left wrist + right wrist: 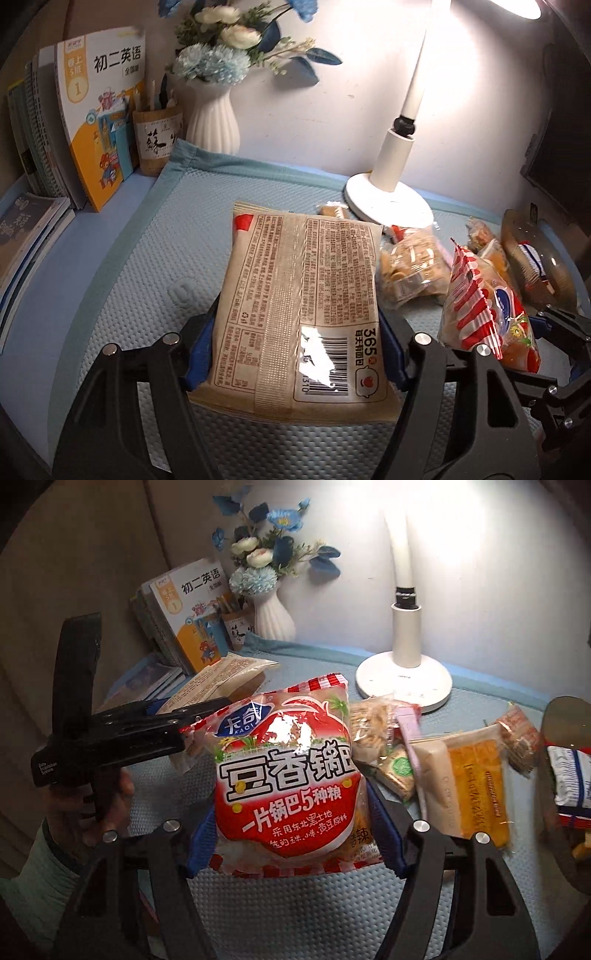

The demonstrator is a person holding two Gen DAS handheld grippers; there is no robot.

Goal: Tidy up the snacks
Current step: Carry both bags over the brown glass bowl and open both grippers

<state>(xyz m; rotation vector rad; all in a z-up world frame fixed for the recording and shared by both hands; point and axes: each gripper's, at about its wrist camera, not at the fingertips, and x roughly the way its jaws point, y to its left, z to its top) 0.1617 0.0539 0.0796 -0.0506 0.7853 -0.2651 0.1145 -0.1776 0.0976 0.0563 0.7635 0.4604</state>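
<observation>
Setting: home study desk against a pale wall. Evidence: upright schoolbooks, pen holder, white vase of artificial blue flowers, lit desk lamp, blue padded mat over the surface.

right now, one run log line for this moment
left gripper: shut on beige bread packet | right gripper: shut on red rice-crust bag | both lifted over blue mat

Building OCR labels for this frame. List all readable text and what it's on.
"初二英语", "1": workbook cover.
"365", partial "310", barcode: beige packet in the left gripper.
"卡奇 KAQI", "豆香锅巴", "一片锅巴5种粮": red packet in the right gripper.
"Data Acquisition System": left gripper body, right wrist view.
Brush calligraphy on pen holder, beige packet's fine print, orange packet: unreadable.
</observation>
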